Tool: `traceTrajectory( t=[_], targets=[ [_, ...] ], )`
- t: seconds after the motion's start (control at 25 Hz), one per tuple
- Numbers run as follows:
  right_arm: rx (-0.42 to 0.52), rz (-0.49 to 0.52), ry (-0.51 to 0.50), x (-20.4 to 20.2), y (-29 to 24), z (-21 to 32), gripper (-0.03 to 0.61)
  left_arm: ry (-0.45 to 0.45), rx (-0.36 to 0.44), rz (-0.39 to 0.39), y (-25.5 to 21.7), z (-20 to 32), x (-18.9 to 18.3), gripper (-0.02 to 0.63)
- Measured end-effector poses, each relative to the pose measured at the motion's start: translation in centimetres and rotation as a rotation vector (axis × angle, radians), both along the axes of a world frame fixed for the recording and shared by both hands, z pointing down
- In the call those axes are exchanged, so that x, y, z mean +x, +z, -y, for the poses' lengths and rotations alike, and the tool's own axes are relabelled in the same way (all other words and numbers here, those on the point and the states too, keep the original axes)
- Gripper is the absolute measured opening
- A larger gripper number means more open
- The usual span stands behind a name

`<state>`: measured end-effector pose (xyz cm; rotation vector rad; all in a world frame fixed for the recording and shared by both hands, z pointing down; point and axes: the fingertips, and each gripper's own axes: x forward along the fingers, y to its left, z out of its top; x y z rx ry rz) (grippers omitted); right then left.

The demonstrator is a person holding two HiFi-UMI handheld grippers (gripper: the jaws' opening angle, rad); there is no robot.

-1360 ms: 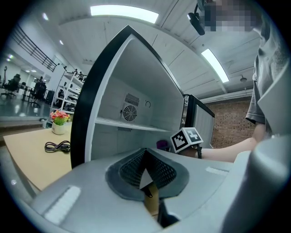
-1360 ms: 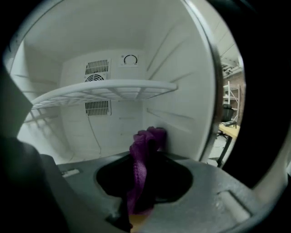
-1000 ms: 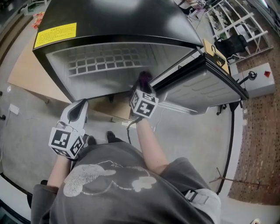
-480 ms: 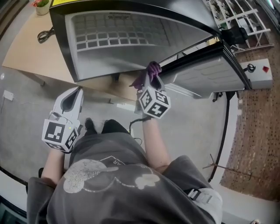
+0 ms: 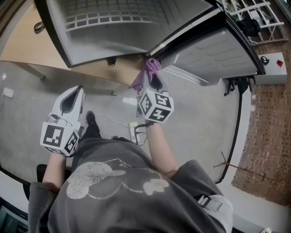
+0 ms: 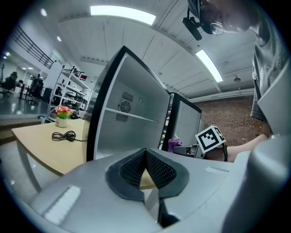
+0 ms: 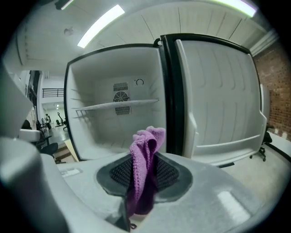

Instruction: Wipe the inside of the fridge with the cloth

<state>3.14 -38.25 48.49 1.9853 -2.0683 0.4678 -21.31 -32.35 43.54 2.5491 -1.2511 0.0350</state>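
Observation:
A small black fridge stands open, its white inside bare with one shelf, and its door swung out to the right. My right gripper is shut on a purple cloth, held just outside the fridge's front edge near the door hinge; the cloth bunches up above the jaws. Lower left, my left gripper hangs over the floor with its jaws together and nothing between them. In the left gripper view the fridge is seen from the side.
A wooden table carries the fridge, with a black cable and a flower pot on it. A power strip lies on the grey floor. White shelving and a grey box stand at right.
The right gripper with the cloth has drawn back out of the fridge opening toward me. The head view has tipped down, so the fridge sits higher in it. Left gripper stayed low.

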Motion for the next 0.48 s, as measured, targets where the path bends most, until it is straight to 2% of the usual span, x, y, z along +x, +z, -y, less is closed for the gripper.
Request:
traceTrajectory(
  t=[0.16, 0.48],
  targets=[
    [-0.010, 0.035, -0.023, 3.0, 0.5, -5.5, 0.087, -0.016, 0.007, 0.046, -0.2, -4.5, 3.4, 0.018],
    [-0.024, 0.104, -0.125, 7.7, 1.2, -13.7, 0.087, -0.182, 0.017, 0.088, -2.2, -14.7, 7.3, 0.018]
  ],
)
